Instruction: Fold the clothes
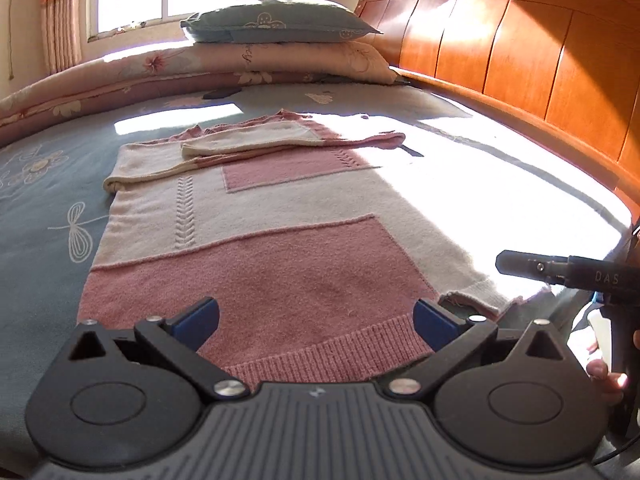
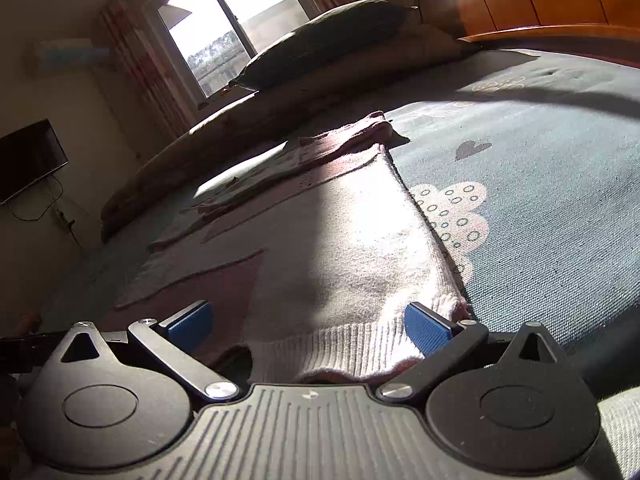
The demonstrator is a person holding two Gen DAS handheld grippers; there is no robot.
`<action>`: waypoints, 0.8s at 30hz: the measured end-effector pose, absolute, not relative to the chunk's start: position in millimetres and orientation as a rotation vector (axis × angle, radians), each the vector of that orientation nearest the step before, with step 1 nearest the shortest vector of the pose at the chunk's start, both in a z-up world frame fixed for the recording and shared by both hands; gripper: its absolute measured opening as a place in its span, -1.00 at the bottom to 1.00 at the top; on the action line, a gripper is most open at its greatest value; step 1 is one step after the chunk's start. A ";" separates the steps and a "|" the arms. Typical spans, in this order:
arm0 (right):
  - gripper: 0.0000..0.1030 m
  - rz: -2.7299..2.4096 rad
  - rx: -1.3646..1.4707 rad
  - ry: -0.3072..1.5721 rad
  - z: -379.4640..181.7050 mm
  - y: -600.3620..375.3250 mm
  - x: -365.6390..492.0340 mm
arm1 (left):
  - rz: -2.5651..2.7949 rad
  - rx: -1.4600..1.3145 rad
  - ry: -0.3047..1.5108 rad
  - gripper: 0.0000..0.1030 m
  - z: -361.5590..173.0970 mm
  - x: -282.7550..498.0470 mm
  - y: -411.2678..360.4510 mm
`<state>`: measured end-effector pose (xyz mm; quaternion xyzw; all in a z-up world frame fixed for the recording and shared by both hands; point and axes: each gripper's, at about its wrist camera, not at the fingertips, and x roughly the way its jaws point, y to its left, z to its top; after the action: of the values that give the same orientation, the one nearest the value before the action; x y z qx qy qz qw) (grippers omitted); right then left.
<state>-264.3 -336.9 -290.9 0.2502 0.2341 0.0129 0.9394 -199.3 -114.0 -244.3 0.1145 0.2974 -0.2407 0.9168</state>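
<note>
One sweater [image 1: 256, 248], pink and cream, is lying flat on the blue bedspread [image 1: 44, 208]; its long axis is running near to far, hem nearest, both sleeves already lying folded across the far chest area.

Left gripper [image 1: 316, 322] is hovering at the pink ribbed hem, left of centre; jaws are standing wide apart, holding nothing, with the hem edge lying directly between and just ahead of the pads.

Right gripper [image 2: 308, 328] is hanging over the cream ribbed hem at the near-right corner; jaws are likewise spread, with nothing between them but cloth beneath. Whether the pads are touching fabric is not clear.

Judgement: both grippers are sitting about equally near the hem, so the coming move is probably a two-point pinch and a fold toward the far end.

Count: two grippers, one sweater, two stacked pillows [image 1: 280, 40] far side, one wooden headboard [image 1: 520, 60] right.
</note>
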 end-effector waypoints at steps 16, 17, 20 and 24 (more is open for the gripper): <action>1.00 0.065 0.655 0.454 -293.6 -354.0 -267.4 | -0.566 0.805 0.385 0.99 -286.3 -233.1 -187.9; 1.00 0.066 0.656 0.454 -293.6 -354.1 -267.5 | -0.564 0.821 0.371 0.99 -286.5 -234.3 -188.8; 1.00 0.069 0.652 0.456 -293.0 -353.4 -266.7 | -0.549 0.865 0.345 0.99 -287.6 -235.7 -189.9; 1.00 0.089 0.660 0.463 -290.0 -353.9 -267.4 | -0.550 0.874 0.356 0.99 -285.0 -235.9 -187.0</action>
<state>-267.4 -353.9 -290.0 0.3210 0.2250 0.0435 0.9189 -235.9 -187.0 -285.0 0.4156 0.1691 -0.2617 0.8545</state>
